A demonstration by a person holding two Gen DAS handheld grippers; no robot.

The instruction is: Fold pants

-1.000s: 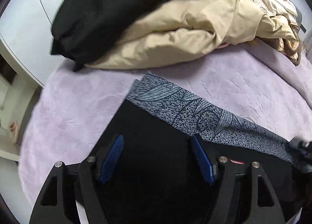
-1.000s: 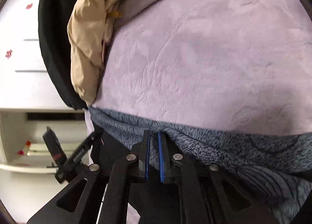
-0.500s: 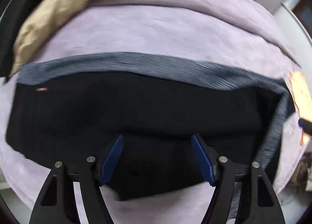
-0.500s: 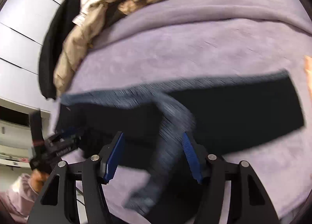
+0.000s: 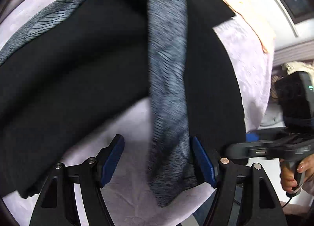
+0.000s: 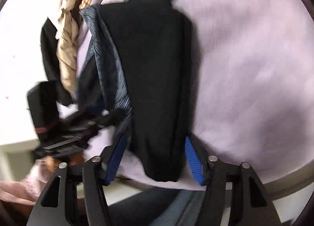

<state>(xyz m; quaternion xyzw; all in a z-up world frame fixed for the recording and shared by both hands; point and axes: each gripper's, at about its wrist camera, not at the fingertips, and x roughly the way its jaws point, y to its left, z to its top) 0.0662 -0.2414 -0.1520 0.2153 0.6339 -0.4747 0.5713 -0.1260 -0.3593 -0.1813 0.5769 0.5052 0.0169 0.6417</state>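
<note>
Two grippers, left [image 5: 158,164] and right [image 6: 155,159], hang released over the pants [image 5: 82,64], now doubled lengthwise on the lilac bed [image 6: 255,68] after the right's jaws opened, then narrowed; smoothing likely follows.

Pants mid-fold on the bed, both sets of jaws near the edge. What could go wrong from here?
1. The pants lie skewed, with the grey patterned strip crossing the black part, so the next fold may come out crooked.
2. The pants' end reaches the edge of the purple blanket and could slip off.
3. The left gripper and right gripper are close together and might collide.
</note>
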